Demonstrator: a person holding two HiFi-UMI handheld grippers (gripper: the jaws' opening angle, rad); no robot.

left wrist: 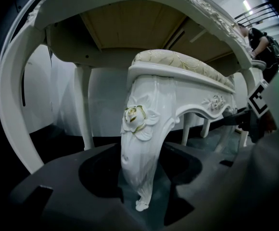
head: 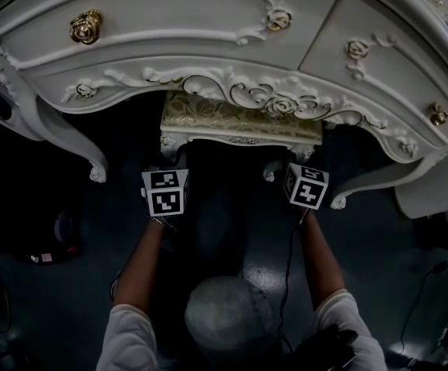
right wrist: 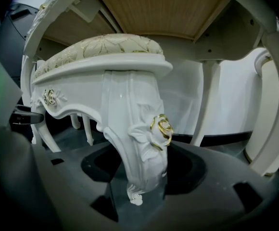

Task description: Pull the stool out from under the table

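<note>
The left gripper (left wrist: 142,192) is clamped around a carved white front leg (left wrist: 142,138) of the stool (head: 239,119), its dark jaws pressed to either side of the leg just below a gold-edged rose, low near the leg's scrolled foot. The right gripper (right wrist: 139,189) grips the other front leg (right wrist: 138,143) in the same way, jaws closed against it under its own gilded rose. From the head view both grippers sit close together at the stool's two front corners, marker cubes facing up, with the person's bare forearms reaching forward to them and a thin cable (head: 289,265) trailing back along the right arm. The stool stands on the dark floor (head: 224,242), directly ahead of the grippers, its cream-and-gold patterned seat mostly tucked beneath the carved apron of the white desk (head: 208,76), only the front strip of cushion showing. The gripper views look up at the desk's bare wooden underside above the seat. The desk's drawer (head: 162,14), fitted with a gold rose knob (head: 86,27), is closed, so its contents cannot be seen.
</note>
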